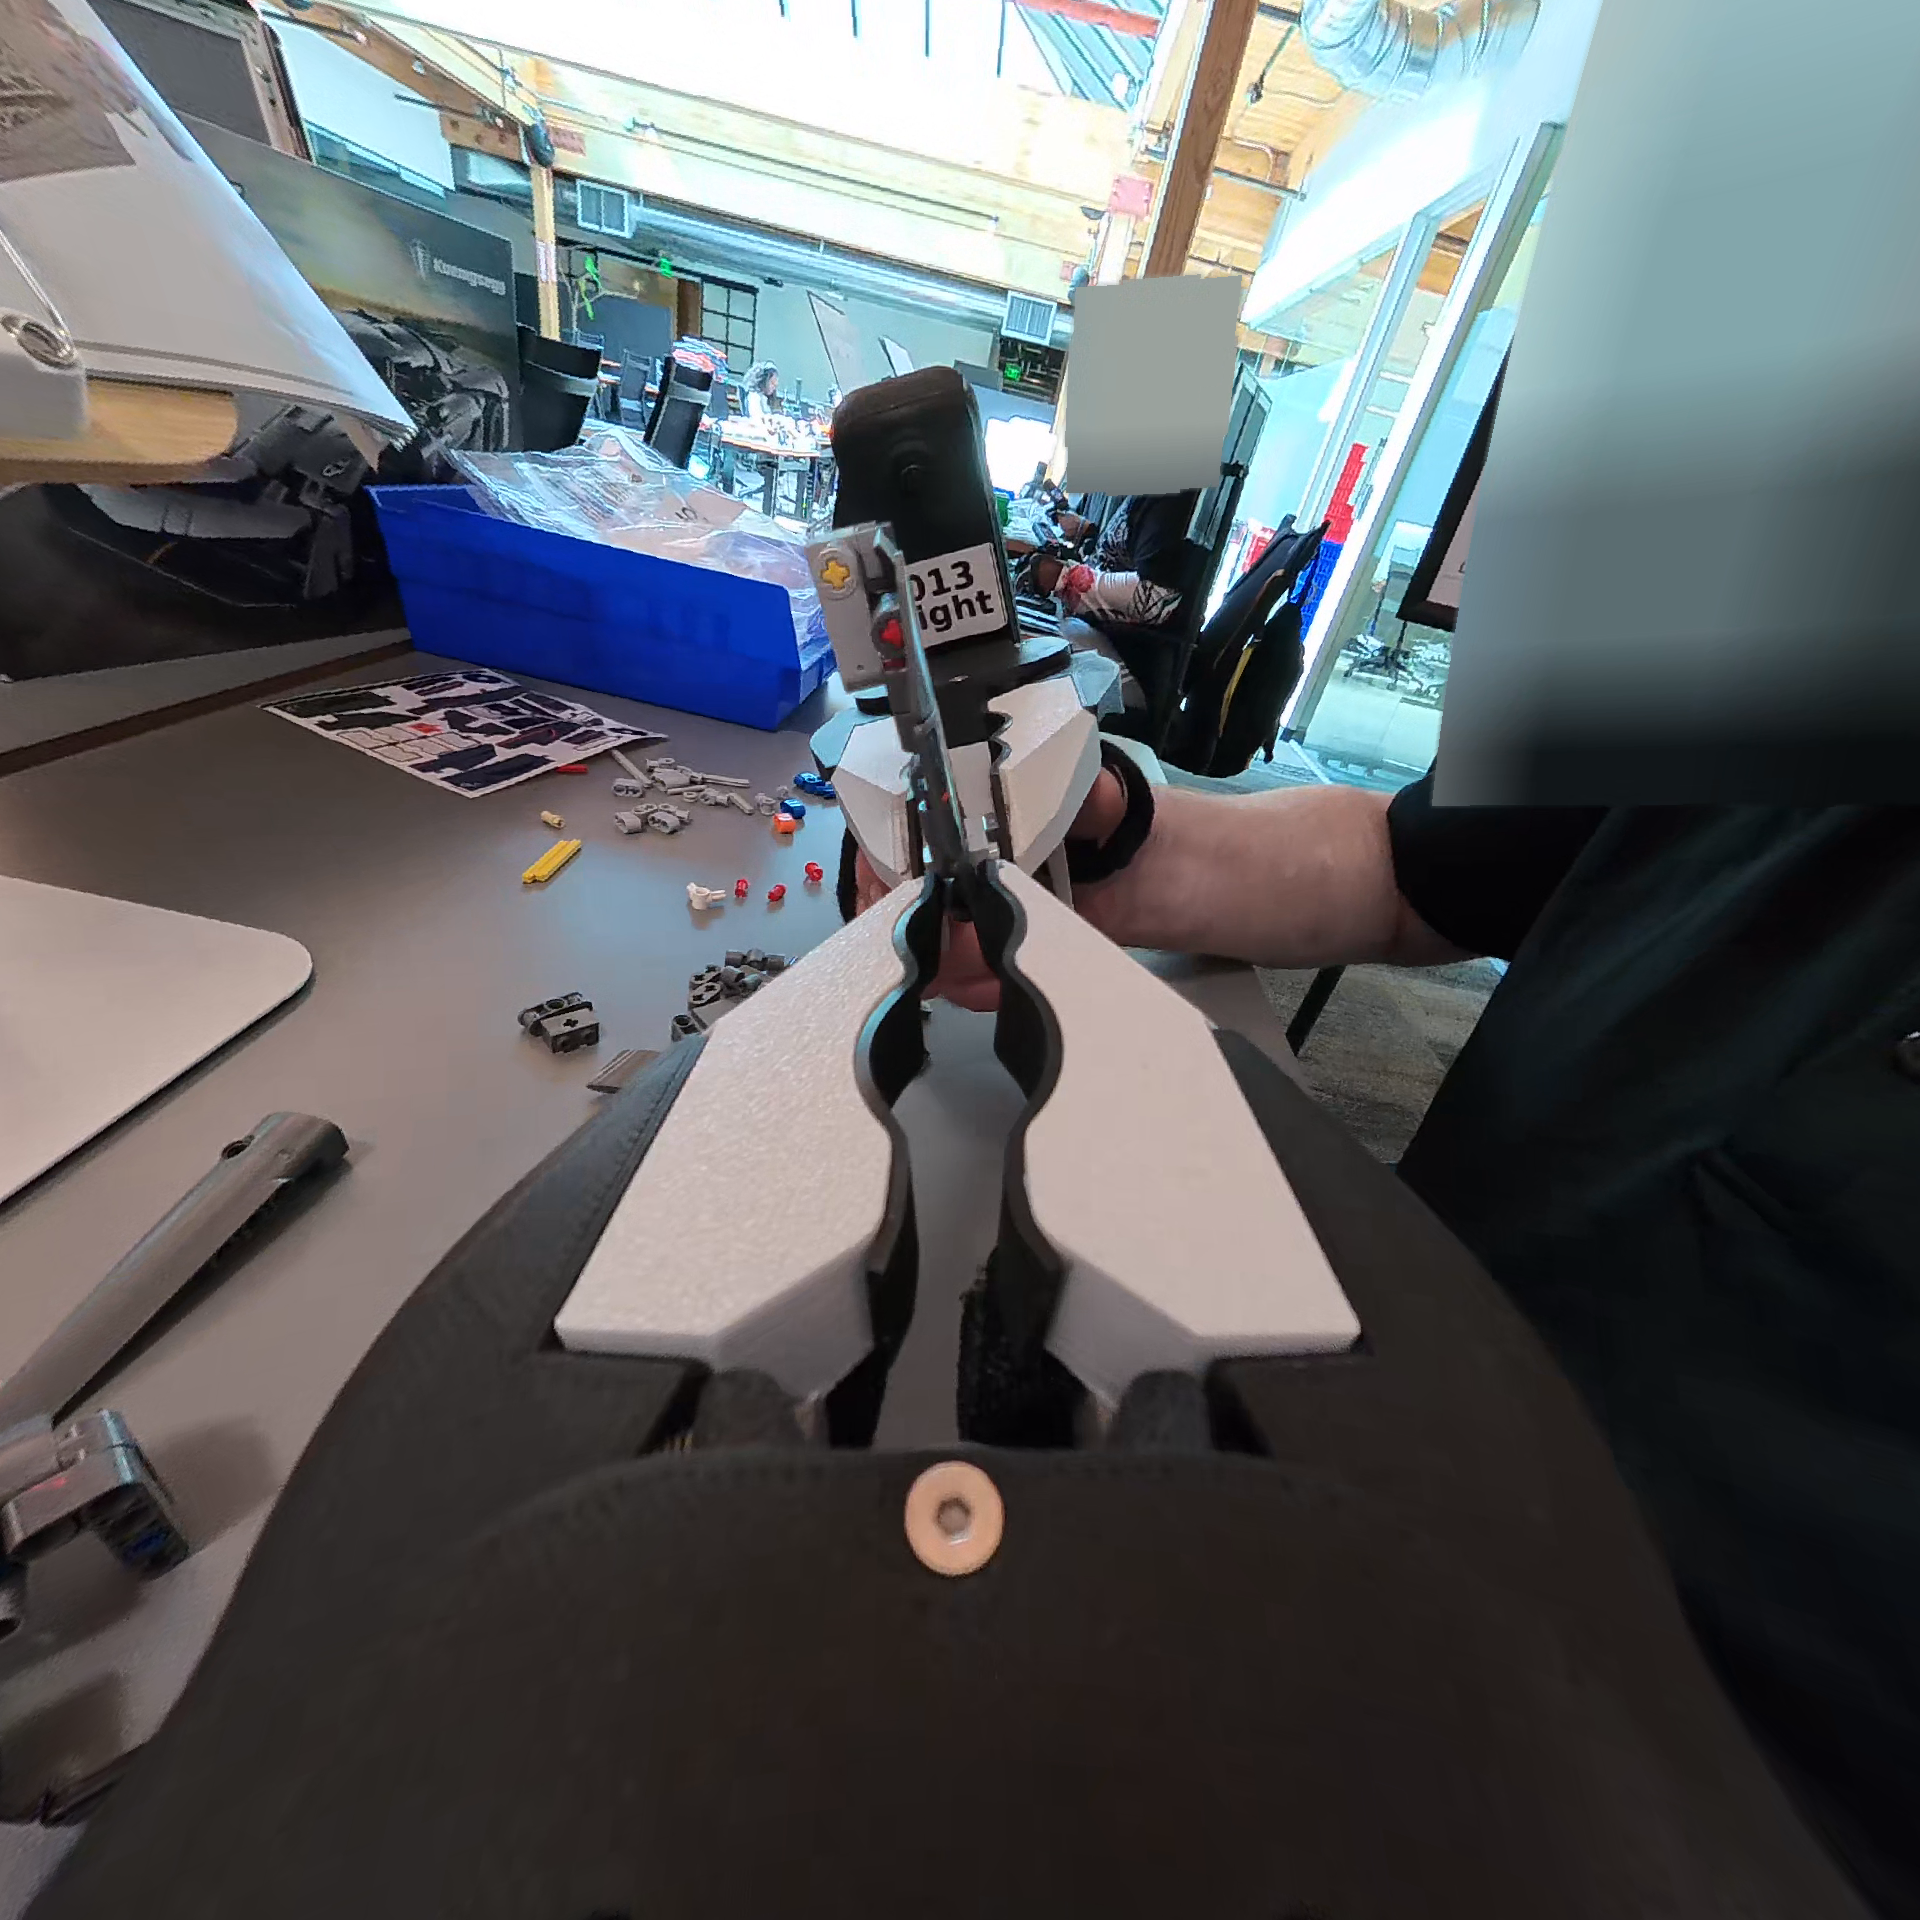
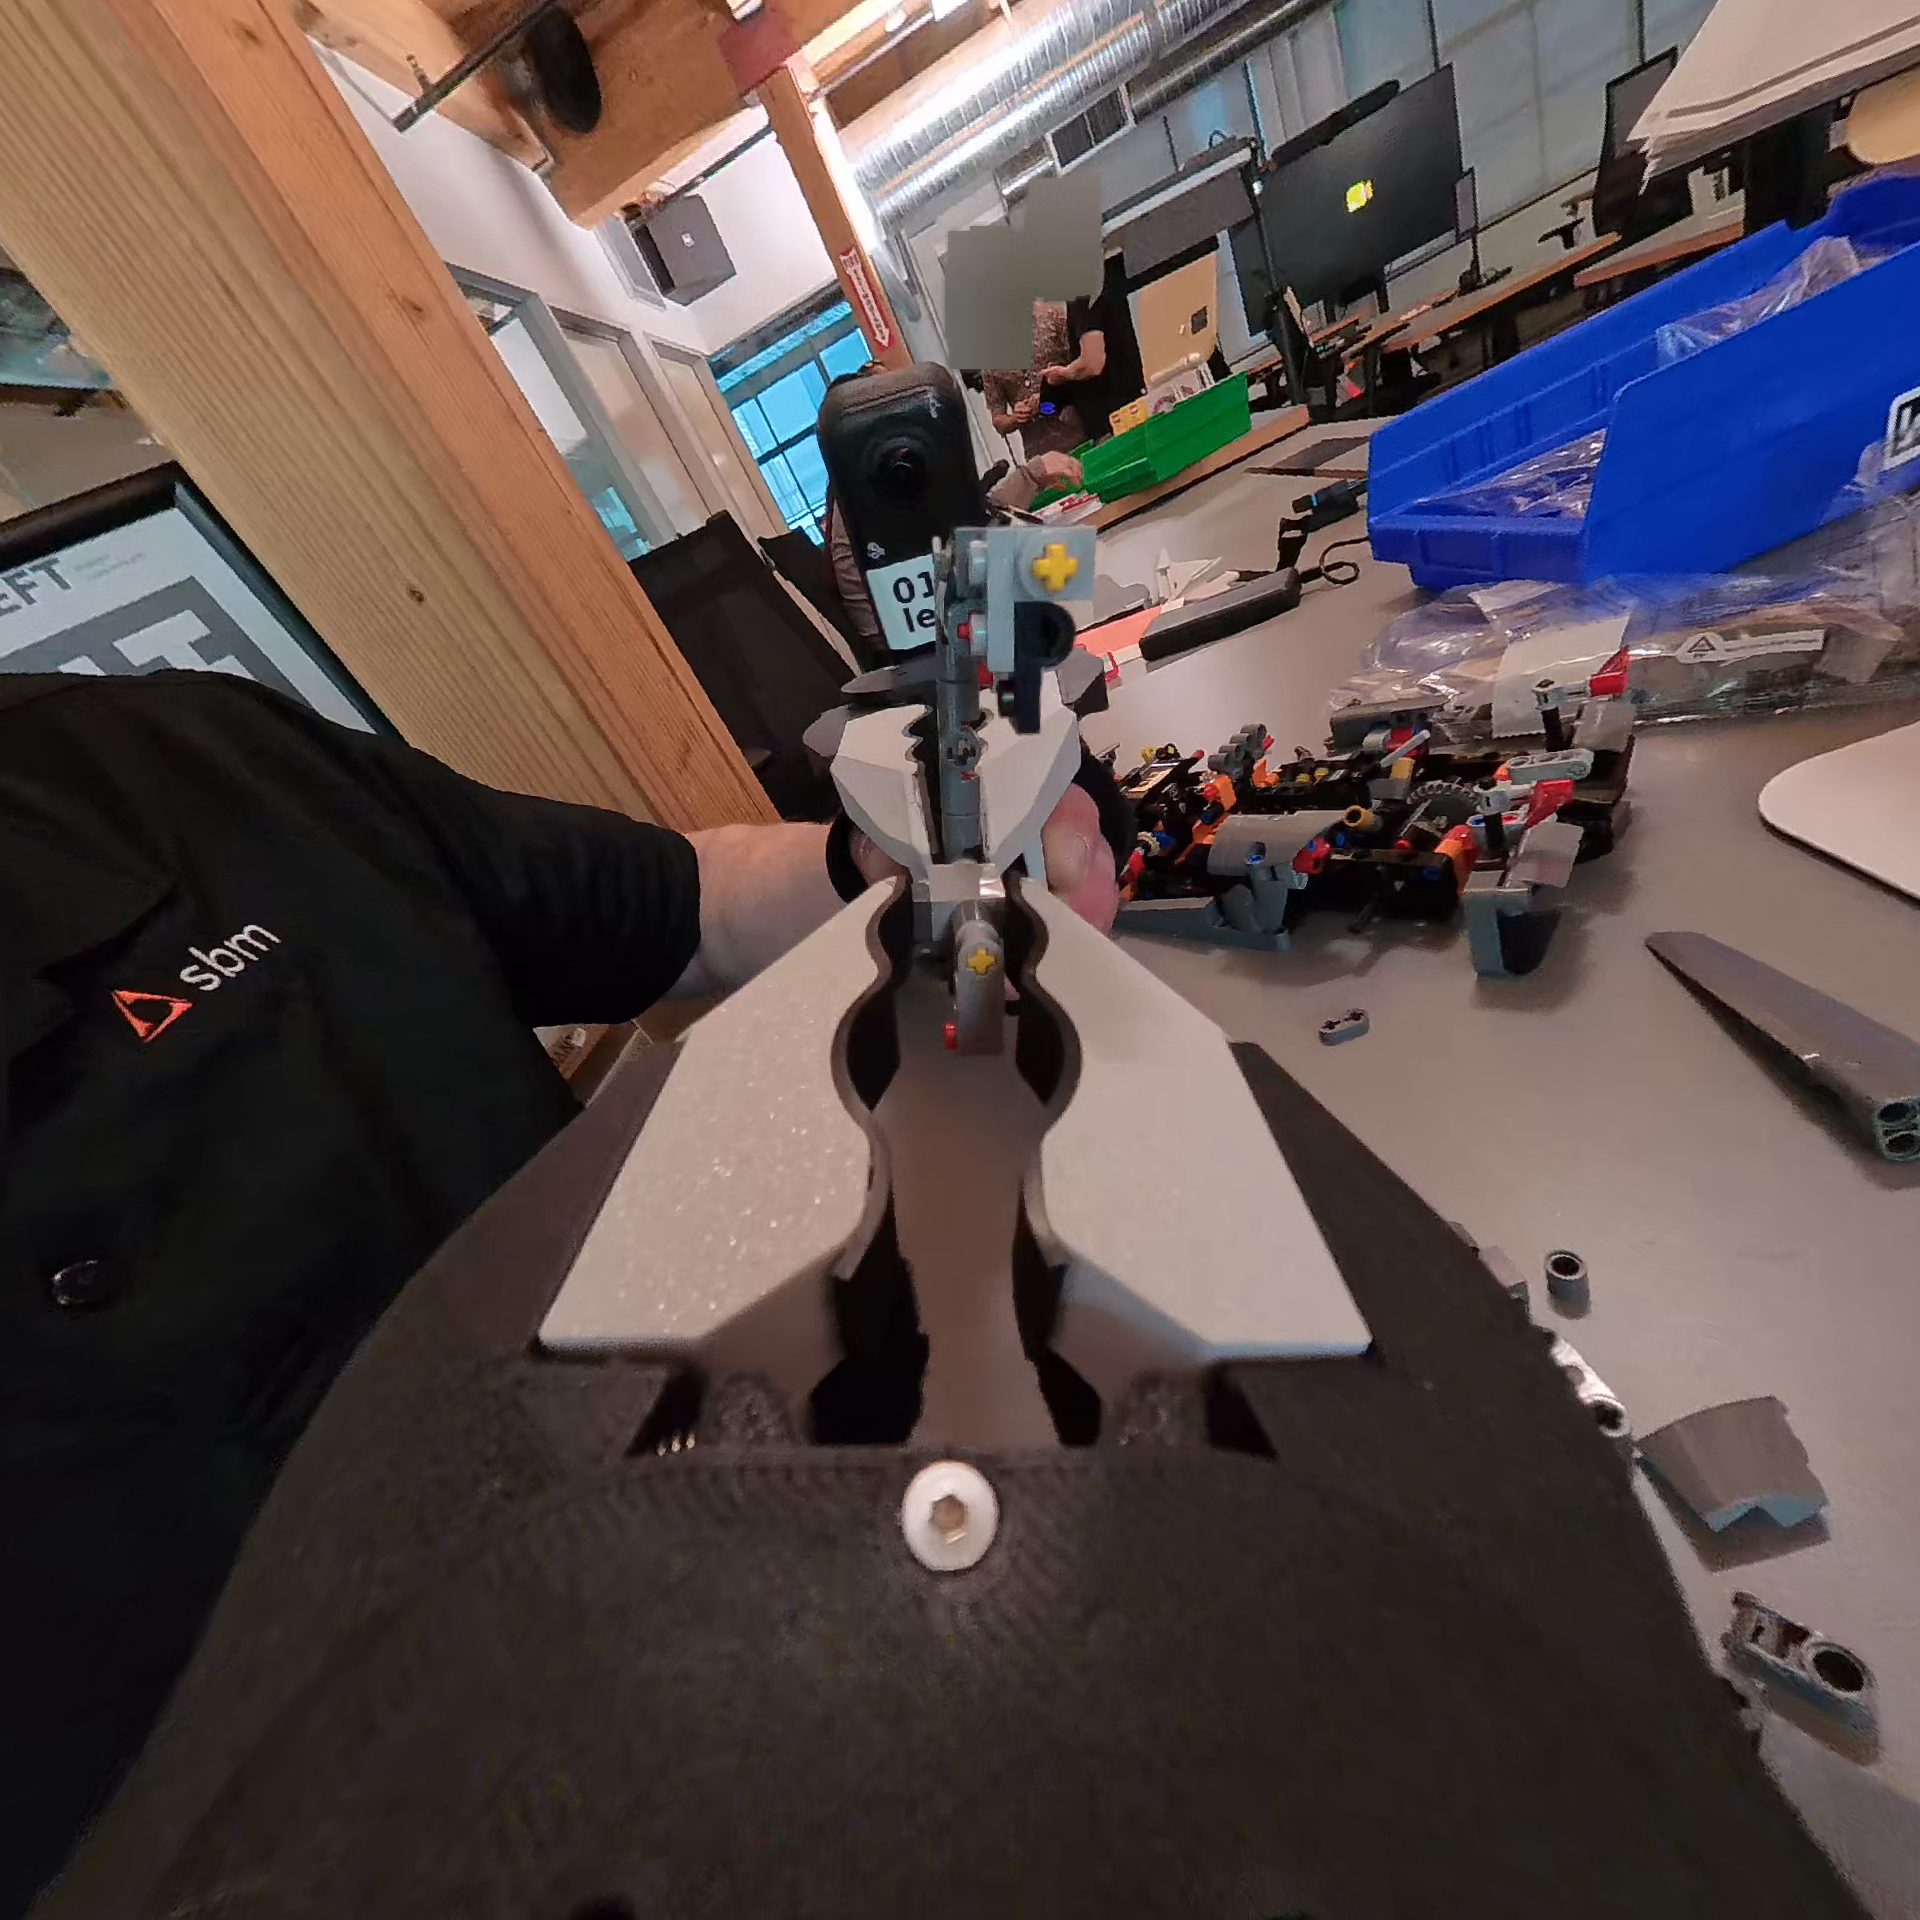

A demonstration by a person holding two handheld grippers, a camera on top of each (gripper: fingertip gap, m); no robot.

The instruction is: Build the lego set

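Note:
A slim grey brick assembly with a yellow cross pin and red pins stands upright above the table, held between both grippers. My left gripper is shut on its lower dark grey beam. The right wrist view shows the left gripper facing me, its fingers pressed on that beam, with the assembly's top above it. My right gripper is shut on the assembly's light grey bottom block, and a grey piece with a yellow axle hangs between the fingers. The right gripper also shows in the left wrist view, just behind my fingertips.
A blue bin with plastic bags, a sticker sheet and loose small pieces lie on the grey table. A partly built model, a dark long panel and a white pad lie nearby. A person's forearm reaches in.

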